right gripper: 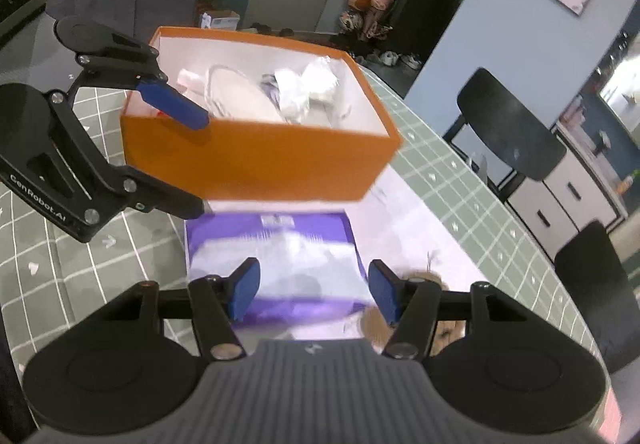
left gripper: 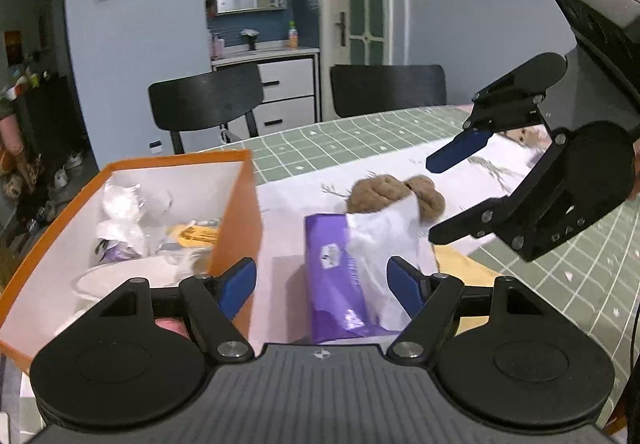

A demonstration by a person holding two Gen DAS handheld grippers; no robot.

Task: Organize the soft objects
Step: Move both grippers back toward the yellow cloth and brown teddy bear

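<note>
A purple and white tissue pack (left gripper: pixel 344 268) lies on a white printed cloth (left gripper: pixel 288 228), just right of the orange box (left gripper: pixel 236 212). My left gripper (left gripper: pixel 322 284) is open, its blue pads either side of the pack without touching it. A brown plush toy (left gripper: pixel 396 196) sits behind the pack. My right gripper (left gripper: pixel 444 196) hovers open over the toy's right side with nothing in it. In the right wrist view, the right gripper (right gripper: pixel 314 292) is above the pack (right gripper: pixel 276 256), the toy (right gripper: pixel 380 320) shows behind its right finger, and the left gripper (right gripper: pixel 194 162) stands before the box (right gripper: pixel 256 160).
The box holds white plastic bags (left gripper: pixel 120 212), a pale rounded item (right gripper: pixel 240 100) and a yellow tag (left gripper: pixel 196 234). A green checked tablecloth (left gripper: pixel 352 140) covers the round table. Two black chairs (left gripper: pixel 208 96) stand at the far edge. A tan flat sheet (left gripper: pixel 464 268) lies right of the pack.
</note>
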